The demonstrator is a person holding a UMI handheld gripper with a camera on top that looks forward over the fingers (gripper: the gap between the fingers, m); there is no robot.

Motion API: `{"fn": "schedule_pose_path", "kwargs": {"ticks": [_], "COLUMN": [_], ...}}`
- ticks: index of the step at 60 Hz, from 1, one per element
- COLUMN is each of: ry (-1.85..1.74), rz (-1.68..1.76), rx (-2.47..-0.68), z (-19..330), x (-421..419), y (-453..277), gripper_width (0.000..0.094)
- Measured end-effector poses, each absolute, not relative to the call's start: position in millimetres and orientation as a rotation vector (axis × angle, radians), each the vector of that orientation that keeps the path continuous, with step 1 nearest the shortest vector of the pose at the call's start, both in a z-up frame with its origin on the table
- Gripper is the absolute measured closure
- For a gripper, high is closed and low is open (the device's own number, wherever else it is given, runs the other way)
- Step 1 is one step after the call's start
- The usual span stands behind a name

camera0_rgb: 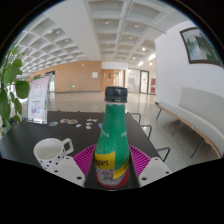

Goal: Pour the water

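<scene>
gripper: both fingers clamped on green bottle | bottle: upright, black cap on, above dark table | white cup: left of bottle, on table

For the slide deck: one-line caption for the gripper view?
Gripper shut on a green bottle with a dark cap, over a black table; white cup beside it.

The tongs show as two fingers rising from the bottom of the gripper view, one to each side. Each finger carries a magenta pad on its inner face, flat and roughly triangular, and the outer parts of the fingers look pale, near white, beside the pads.
</scene>
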State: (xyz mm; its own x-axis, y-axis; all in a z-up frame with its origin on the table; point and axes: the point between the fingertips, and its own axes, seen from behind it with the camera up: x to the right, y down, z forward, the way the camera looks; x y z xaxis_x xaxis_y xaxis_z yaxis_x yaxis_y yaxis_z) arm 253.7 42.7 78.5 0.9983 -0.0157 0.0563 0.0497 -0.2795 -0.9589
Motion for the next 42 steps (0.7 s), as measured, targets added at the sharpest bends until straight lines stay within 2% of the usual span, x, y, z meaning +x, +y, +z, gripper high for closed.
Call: {"fn": "schedule_pose_path", "kwargs": {"ticks": [1, 3, 4, 6, 9, 13, 32, 42], "ry": [-0.017, 0.003, 0.012, 0.026, 0.052, 0.063, 0.056, 0.026], "rz": [-0.064, -0.063, -0.061, -0.056, -0.074, -0.11, -0.097, -0.158], "rx": [-1.869, -1.903, -1.917, -1.93, -1.942, -1.943, -1.984, -1.948], "z": [76, 72, 70, 70, 74, 83, 137, 167], "x": [254, 256, 256, 256, 259, 262, 223, 206], "y": [41, 38, 37, 33, 24, 9, -121, -195], "gripper_width": [0.0363, 0.0251, 0.0226, 0.0062, 0.0113, 0.007, 0.0086, 0.0078]}}
